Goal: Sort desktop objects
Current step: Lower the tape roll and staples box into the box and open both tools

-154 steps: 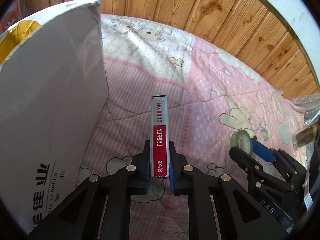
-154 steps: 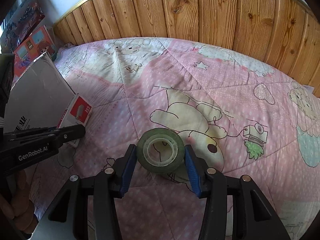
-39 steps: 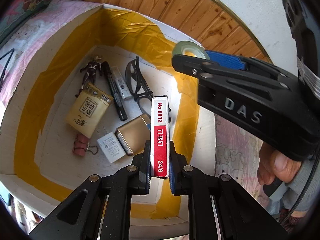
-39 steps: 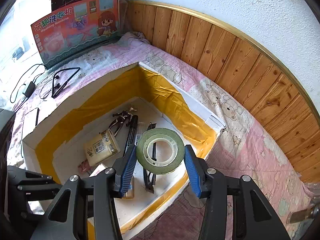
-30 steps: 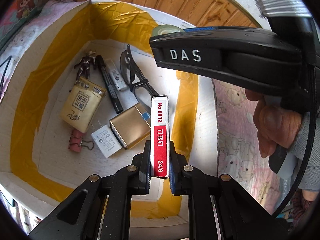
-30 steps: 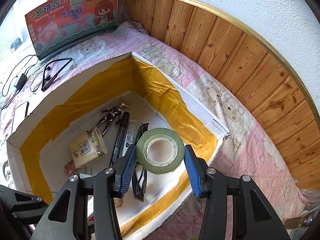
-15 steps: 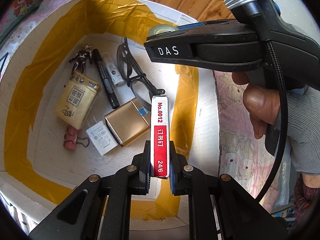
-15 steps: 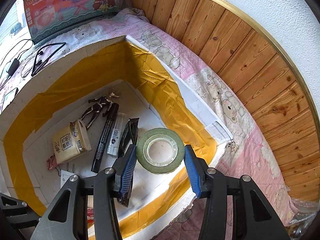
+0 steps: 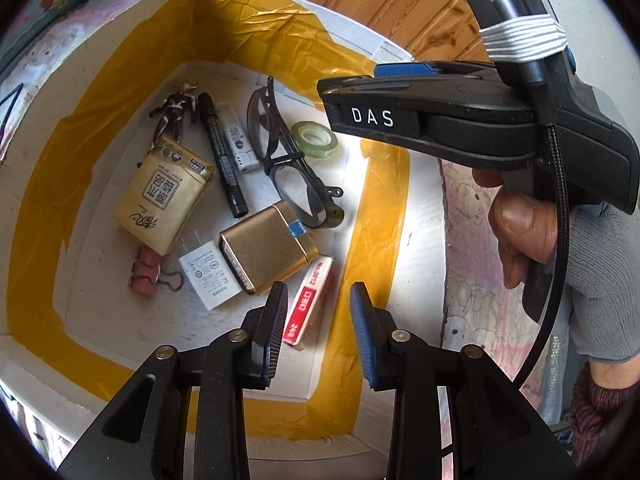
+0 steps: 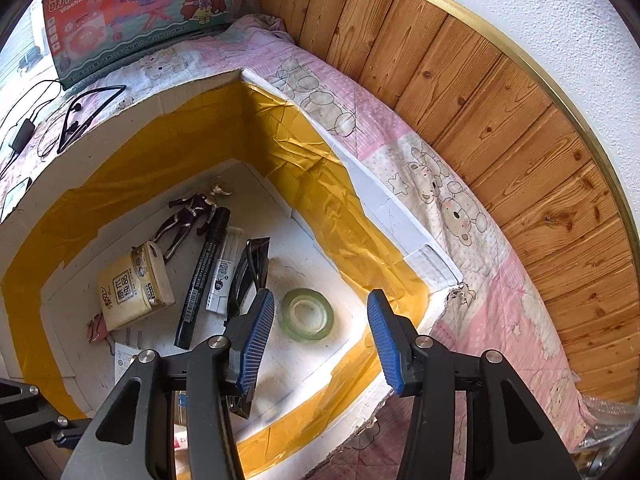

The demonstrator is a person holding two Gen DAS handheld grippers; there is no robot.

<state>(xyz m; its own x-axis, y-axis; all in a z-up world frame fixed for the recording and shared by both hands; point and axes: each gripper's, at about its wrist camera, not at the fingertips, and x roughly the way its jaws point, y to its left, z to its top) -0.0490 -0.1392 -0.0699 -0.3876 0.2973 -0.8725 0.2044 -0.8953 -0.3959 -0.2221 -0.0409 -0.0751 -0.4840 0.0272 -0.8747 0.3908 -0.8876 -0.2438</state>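
Note:
A white cardboard box [image 9: 100,32] with yellow tape inside sits on a pink quilt. My left gripper [image 9: 318,332] is open and empty above the box; the red-and-white staple box [image 9: 310,302] lies on the box floor just below it. My right gripper [image 10: 320,336] is open and empty over the box; the clear tape roll [image 10: 306,314] lies flat on the floor between its fingers. The tape roll [image 9: 314,140] also shows in the left wrist view, under the right gripper's body [image 9: 460,120].
In the box lie a gold case [image 9: 266,248], glasses [image 9: 288,160], a black marker [image 9: 222,160], a tissue pack [image 9: 164,194], a white charger [image 9: 208,274], a pink clip [image 9: 144,272] and a toy figure [image 10: 192,210]. A toy carton [image 10: 136,12] and cables [image 10: 72,120] lie beyond; a wooden wall [image 10: 500,120] is behind.
Both grippers have opened. The staple box has dropped from the left gripper and the tape roll from the right gripper onto the box floor.

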